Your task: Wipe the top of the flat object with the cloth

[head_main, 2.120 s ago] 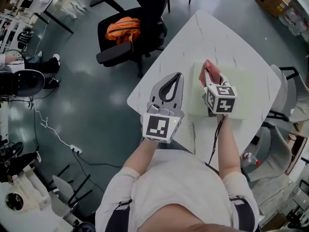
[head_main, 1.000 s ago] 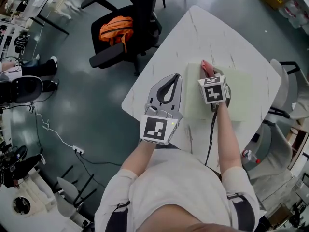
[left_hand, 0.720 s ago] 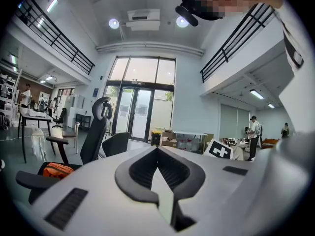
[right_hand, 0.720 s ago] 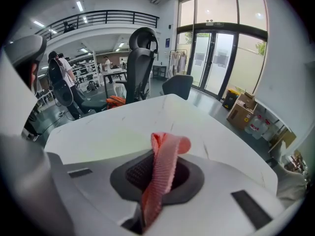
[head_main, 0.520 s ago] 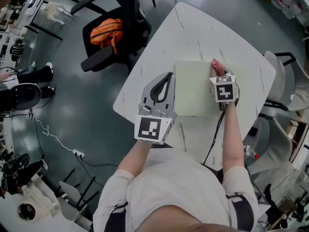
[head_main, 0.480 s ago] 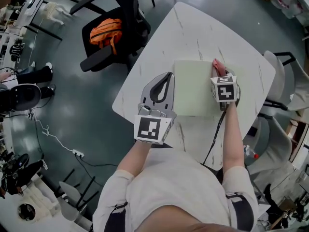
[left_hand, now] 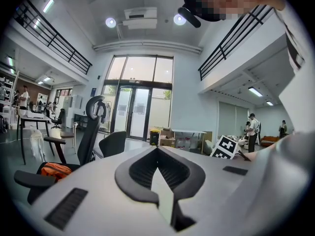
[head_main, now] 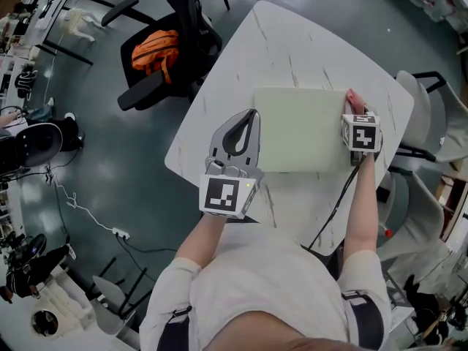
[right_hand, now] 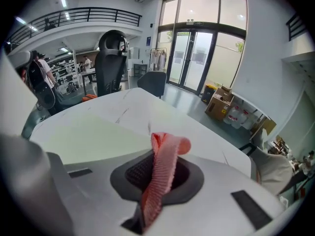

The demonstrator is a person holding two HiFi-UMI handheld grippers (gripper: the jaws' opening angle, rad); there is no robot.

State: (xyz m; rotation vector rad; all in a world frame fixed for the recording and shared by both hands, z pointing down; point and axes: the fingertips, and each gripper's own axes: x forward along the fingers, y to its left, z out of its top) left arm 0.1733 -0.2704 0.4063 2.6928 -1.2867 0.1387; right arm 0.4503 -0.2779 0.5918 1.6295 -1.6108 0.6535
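the right gripper (head_main: 355,108) has travelled across the flat green board (head_main: 300,130) since the earlier head views, from the board's left part to its right edge, and the head camera has shifted a little with it. its jaws are clamped on the pink cloth (head_main: 352,97), a ribbed strip that runs up between the pads and curls over in a small loop past the tips, as the right gripper view shows (right_hand: 162,168). in that view the board (right_hand: 88,134) lies off to the left of the jaws and the white marbled table (right_hand: 197,124) shows ahead of them, so the cloth sits at the board's right rim near its far corner; whether it presses on the surface cannot be told. the board lies flat on the table (head_main: 292,42), well inside the table's edges. the left gripper (head_main: 246,120) hangs over the table's left side, just beside the board's left edge, its jaws closed tip to tip with nothing held; the left gripper view (left_hand: 157,150) shows only a pale green sliver through the loop they form. a dark cable (head_main: 335,207) trails back from the right gripper along the forearm. beyond the table's far left corner stands a black office chair (head_main: 186,17) with an orange bag (head_main: 155,46) on its seat.
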